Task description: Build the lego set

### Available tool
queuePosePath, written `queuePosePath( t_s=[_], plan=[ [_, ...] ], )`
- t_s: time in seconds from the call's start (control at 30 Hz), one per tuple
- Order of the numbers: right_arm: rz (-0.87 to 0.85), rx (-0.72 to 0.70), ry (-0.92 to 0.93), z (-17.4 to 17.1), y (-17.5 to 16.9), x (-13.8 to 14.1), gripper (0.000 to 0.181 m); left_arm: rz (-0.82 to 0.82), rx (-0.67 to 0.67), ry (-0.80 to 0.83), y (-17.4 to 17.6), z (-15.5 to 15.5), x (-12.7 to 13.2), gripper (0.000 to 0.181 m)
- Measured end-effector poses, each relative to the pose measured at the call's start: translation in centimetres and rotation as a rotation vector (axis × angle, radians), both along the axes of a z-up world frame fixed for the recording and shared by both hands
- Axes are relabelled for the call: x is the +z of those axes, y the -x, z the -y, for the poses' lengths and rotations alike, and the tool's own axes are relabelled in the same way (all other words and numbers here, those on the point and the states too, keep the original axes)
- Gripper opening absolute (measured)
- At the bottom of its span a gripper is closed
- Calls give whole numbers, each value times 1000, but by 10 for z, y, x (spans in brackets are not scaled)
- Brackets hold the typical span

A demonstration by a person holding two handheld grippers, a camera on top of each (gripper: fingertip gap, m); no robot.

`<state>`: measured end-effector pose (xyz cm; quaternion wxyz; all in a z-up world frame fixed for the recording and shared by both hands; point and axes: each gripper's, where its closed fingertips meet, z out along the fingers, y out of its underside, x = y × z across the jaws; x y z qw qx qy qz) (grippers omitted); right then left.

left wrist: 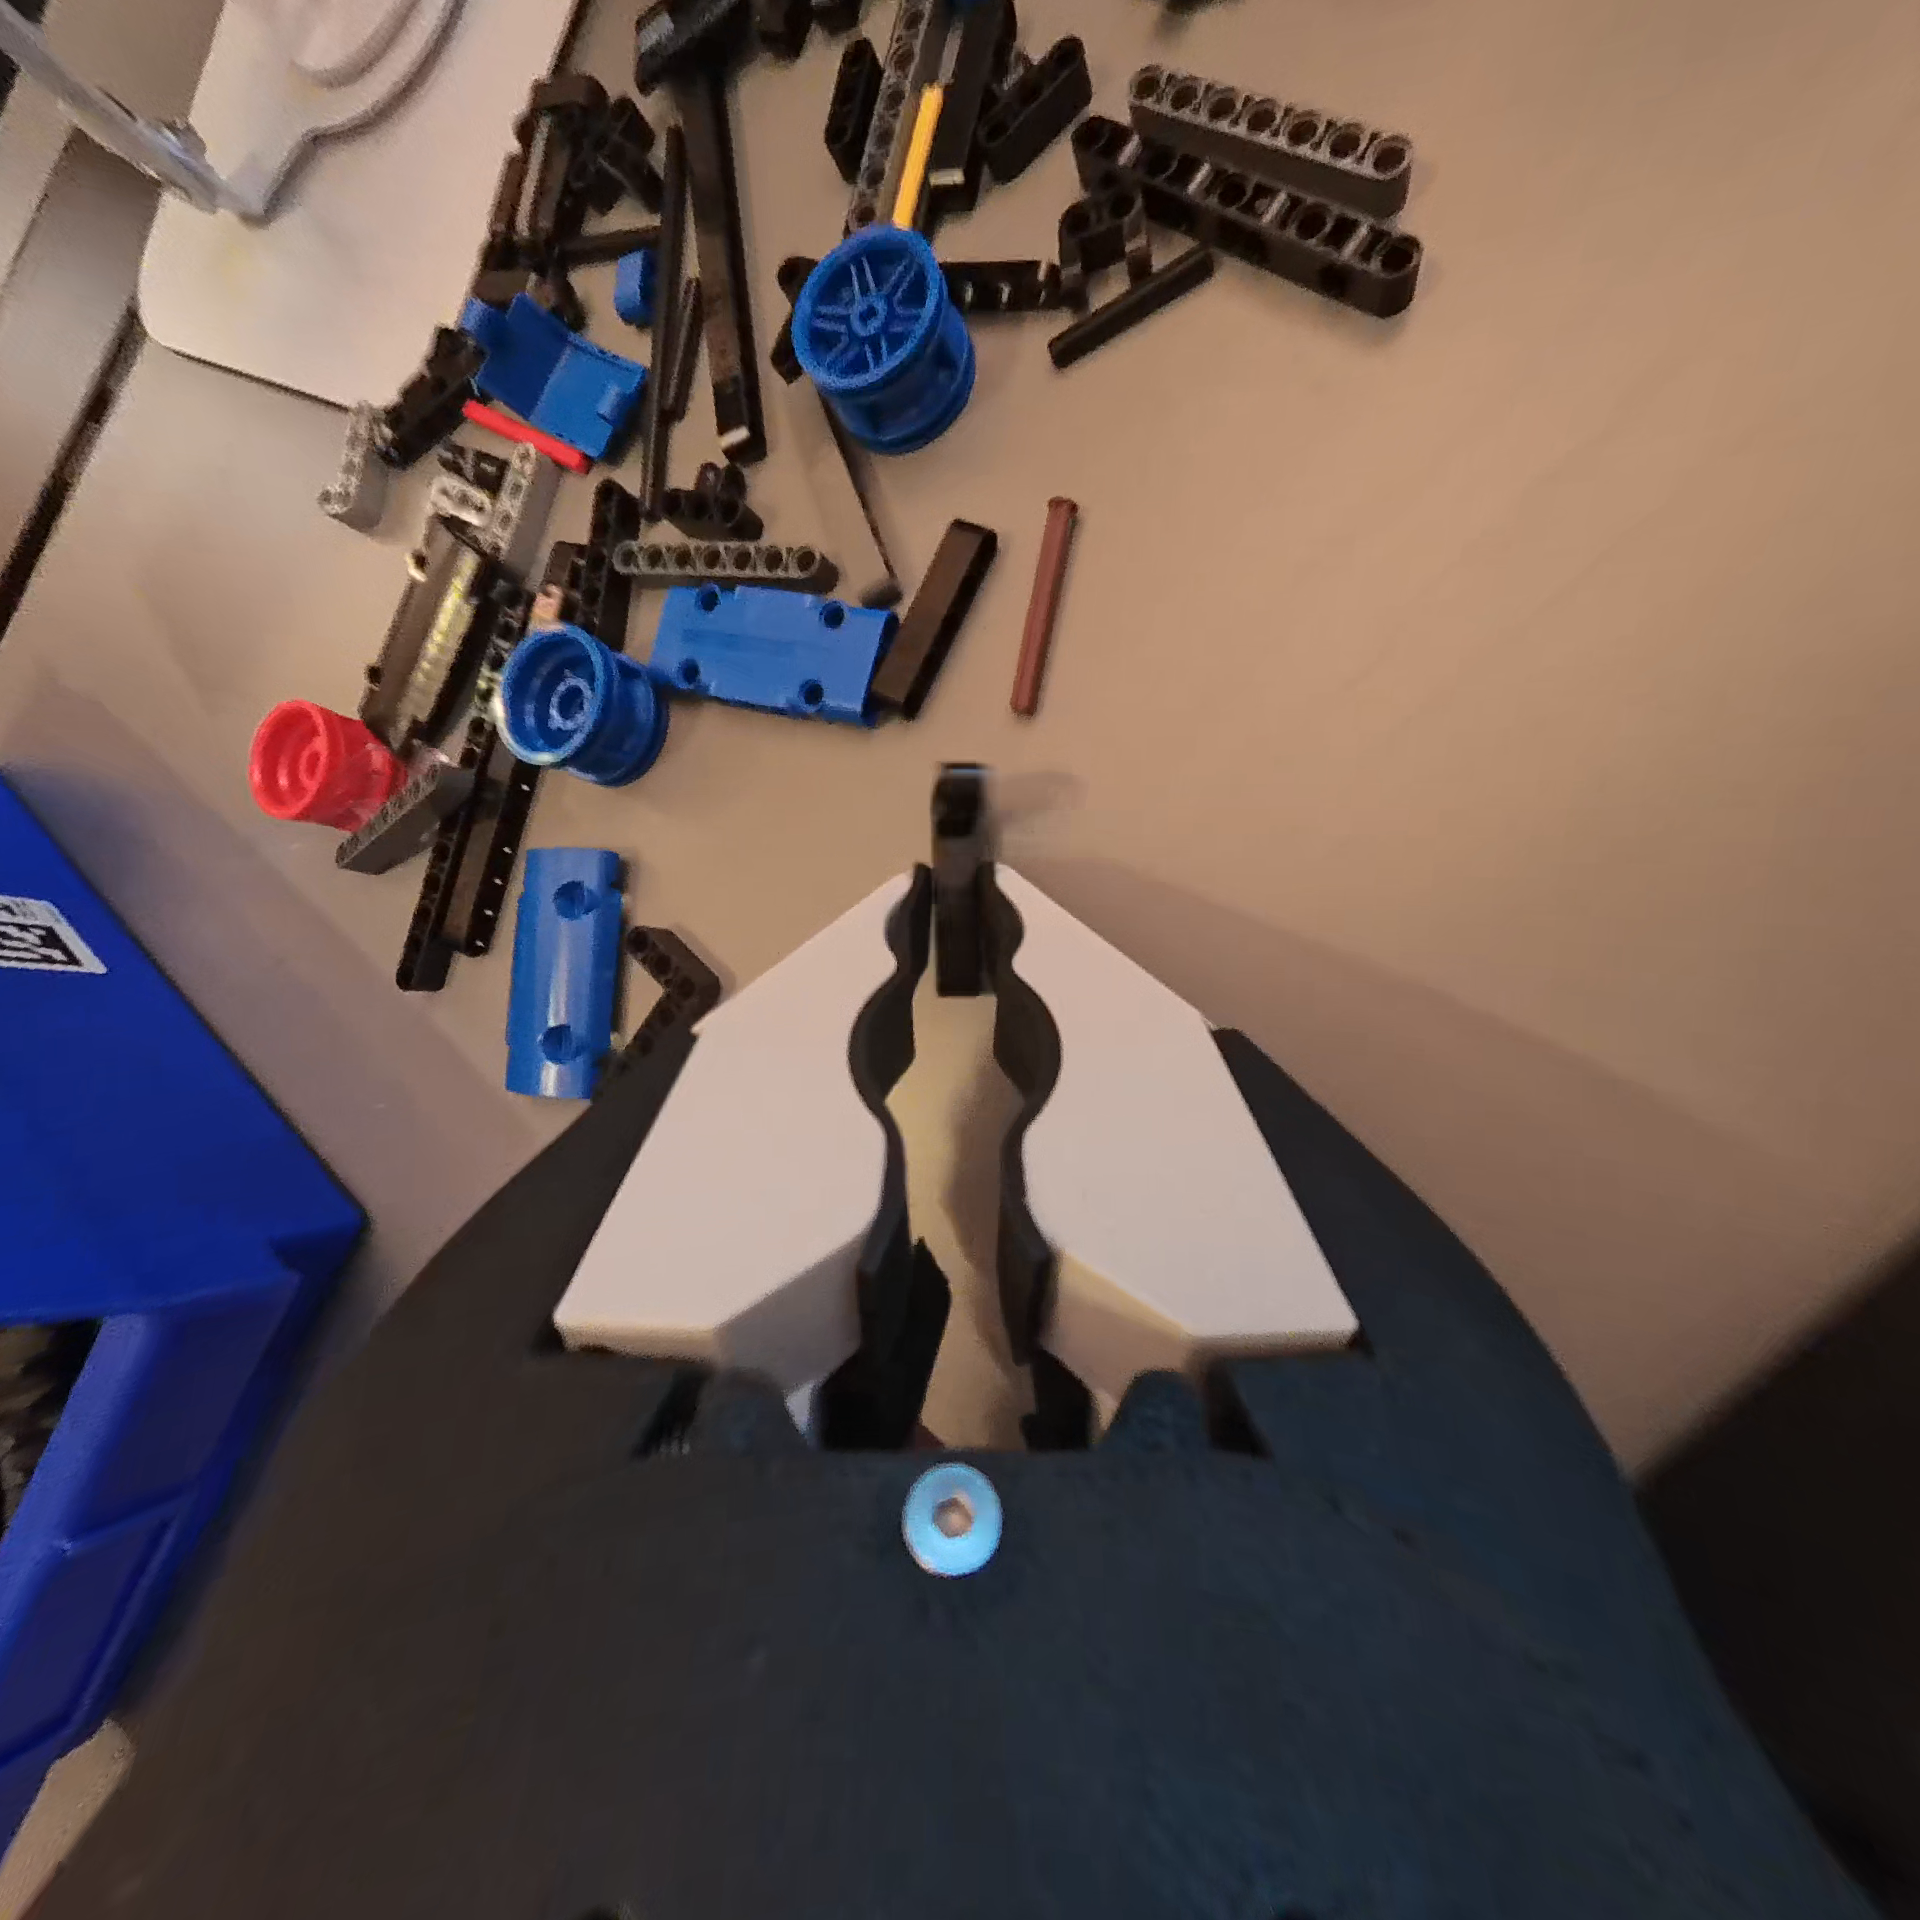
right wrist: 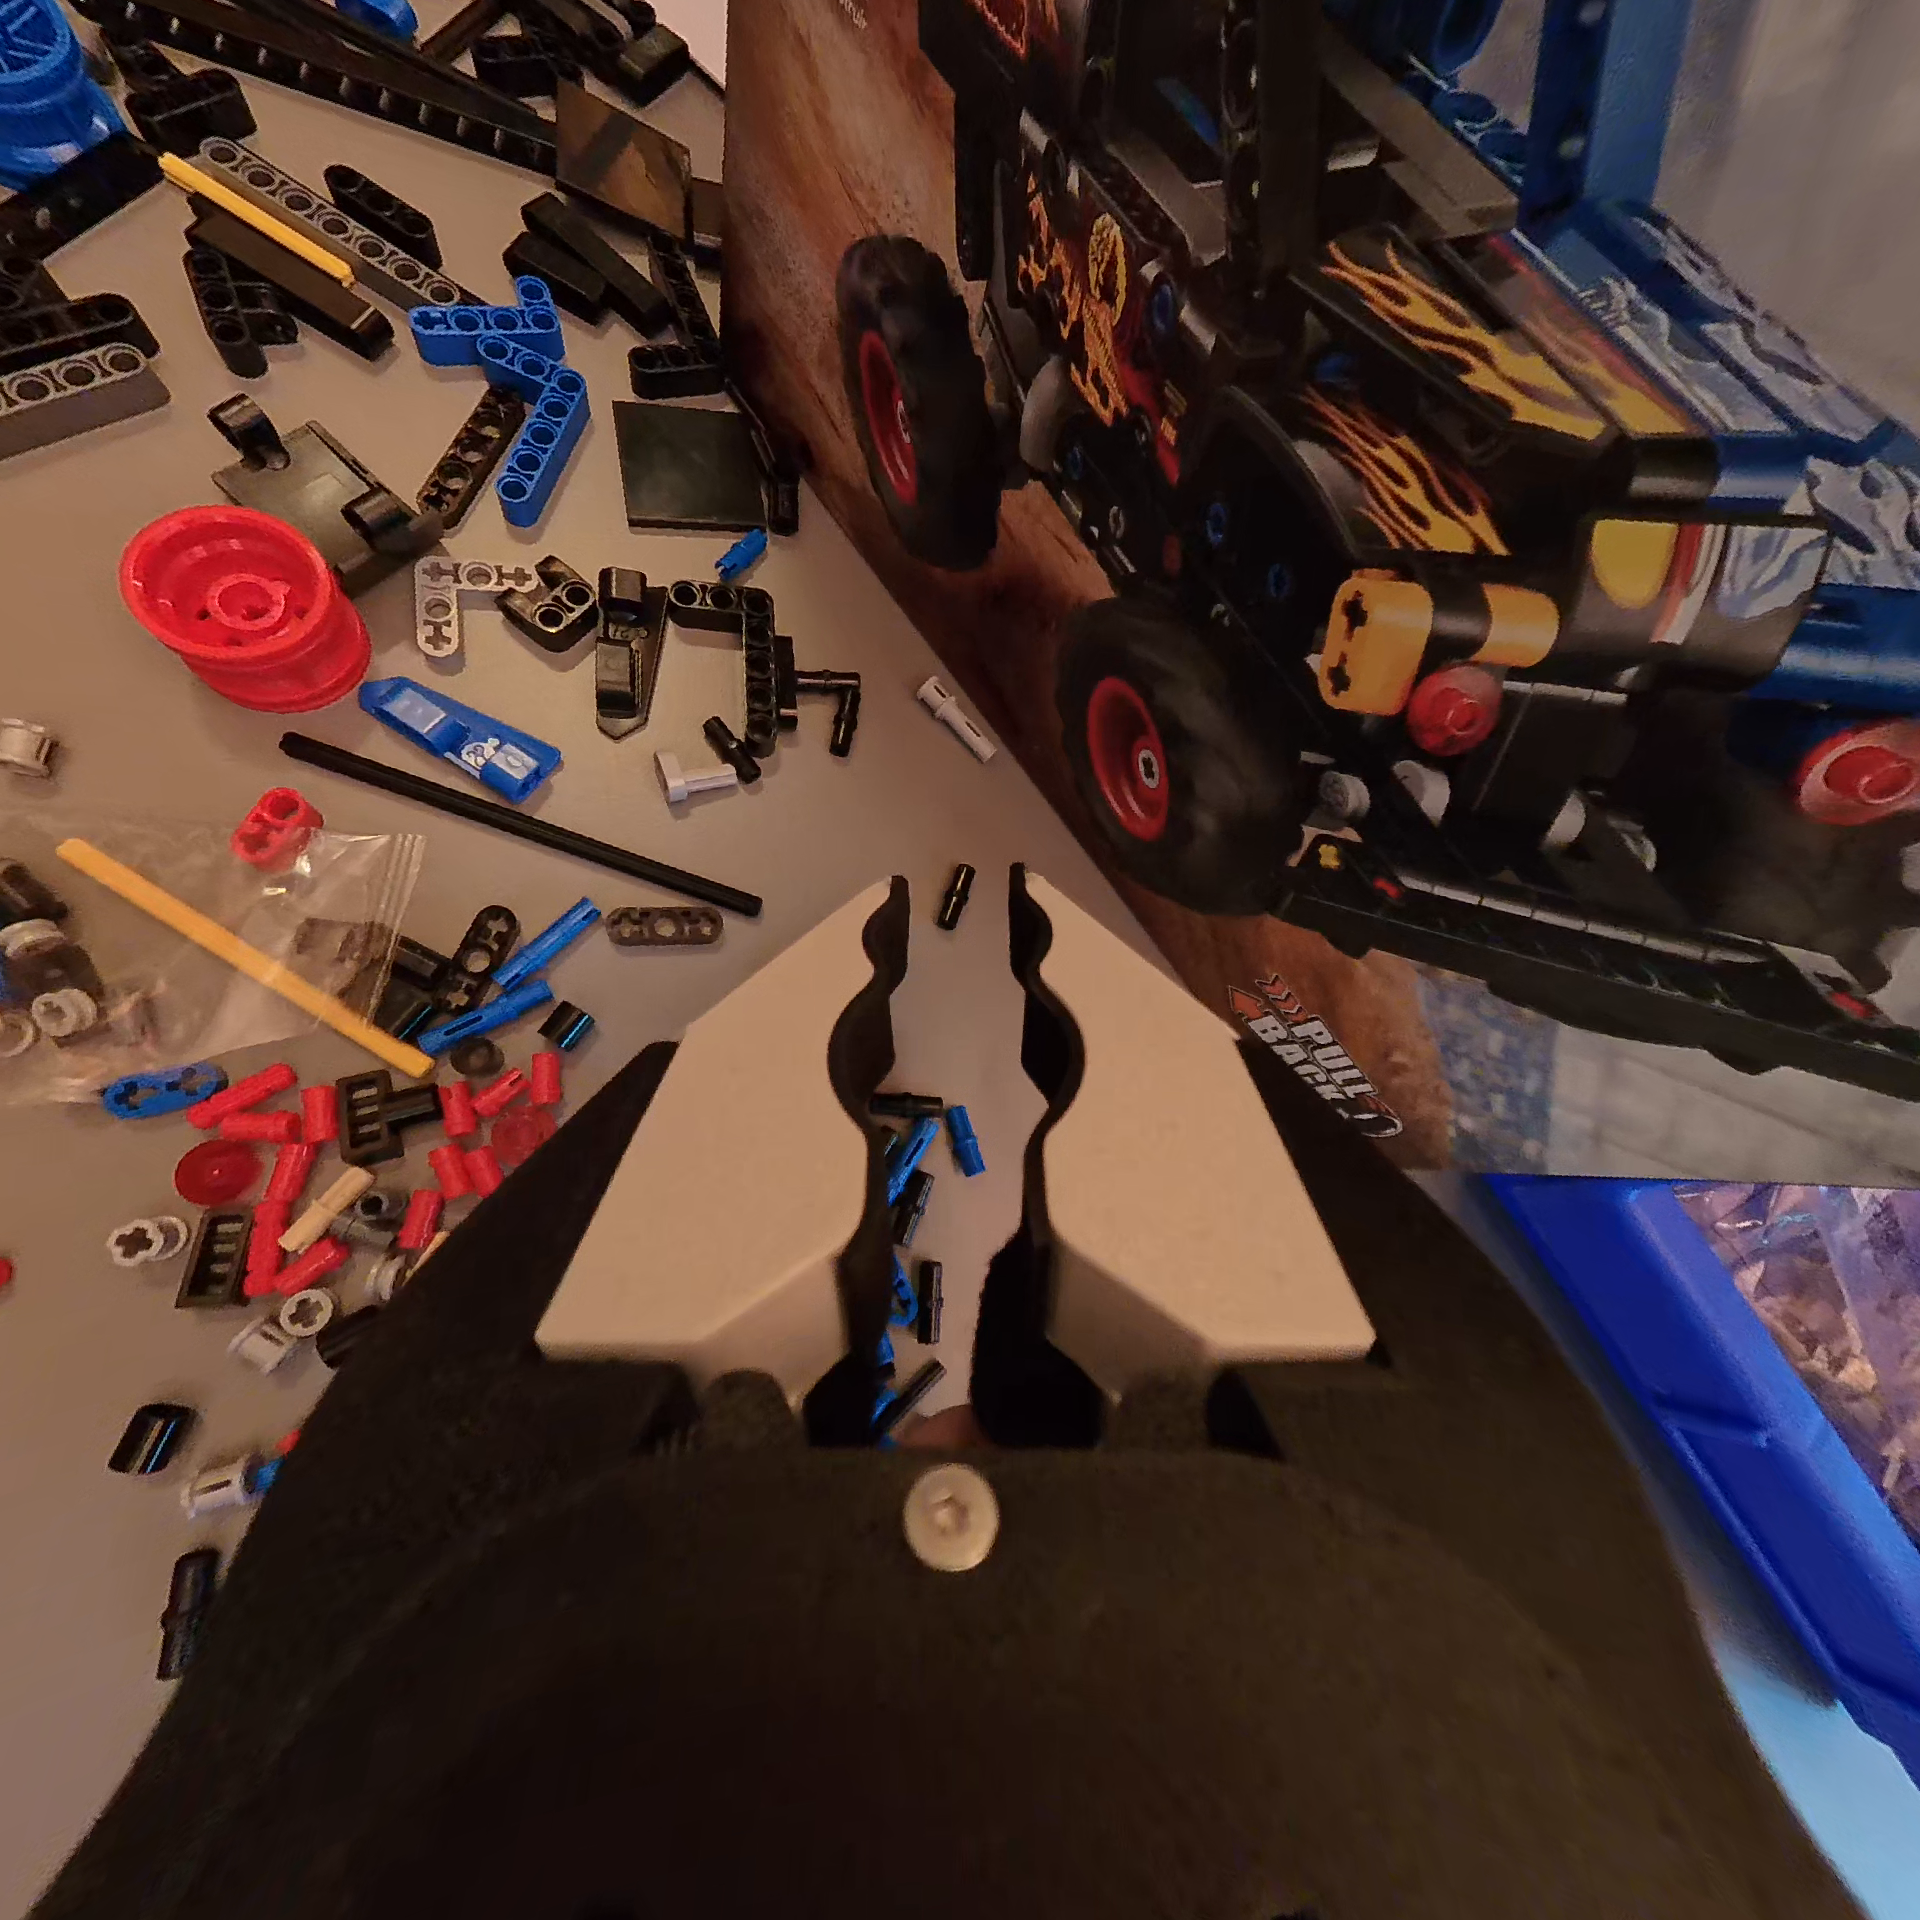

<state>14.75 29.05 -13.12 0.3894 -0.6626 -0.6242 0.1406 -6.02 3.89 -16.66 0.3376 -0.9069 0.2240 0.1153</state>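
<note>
Left hand-held gripper (left wrist: 961, 883) clenched on a short black piece (left wrist: 958, 894), raised above bare bench (left wrist: 1455, 727), loose parts to its left. Right hand-held gripper (right wrist: 958, 883) released, tips straddling a black pin (right wrist: 955, 896) lying beside the box (right wrist: 1351, 520). Judged step: pick the pin. Advice: centre on it, close slowly so it doesn't roll, hold left piece steady for mating.

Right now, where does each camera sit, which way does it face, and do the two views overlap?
Left wrist view: on the left gripper, looking down along jaws shut on a black piece, toward blue wheel hubs.
Right wrist view: on the right gripper, jaws open over a black pin, facing the set's box.
Shared: the grey table of loose parts; no person shows.
</note>
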Motion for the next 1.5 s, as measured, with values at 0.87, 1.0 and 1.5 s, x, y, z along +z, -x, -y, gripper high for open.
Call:
queuePosePath(
  t_s=[0.87,1.0,1.5],
  plan=[
    [-4,-8,-11,-4,-2,2,18,-45,-276,-21,-46,-107,34,33],
    [-1,-15,-13,-6,-5,1,18,-7,-283,98,-36,-113,16,33],
    [7,-8,-12,-5,-4,-1,18,47,-207,185,-3,-82,14,35]
  ],
)
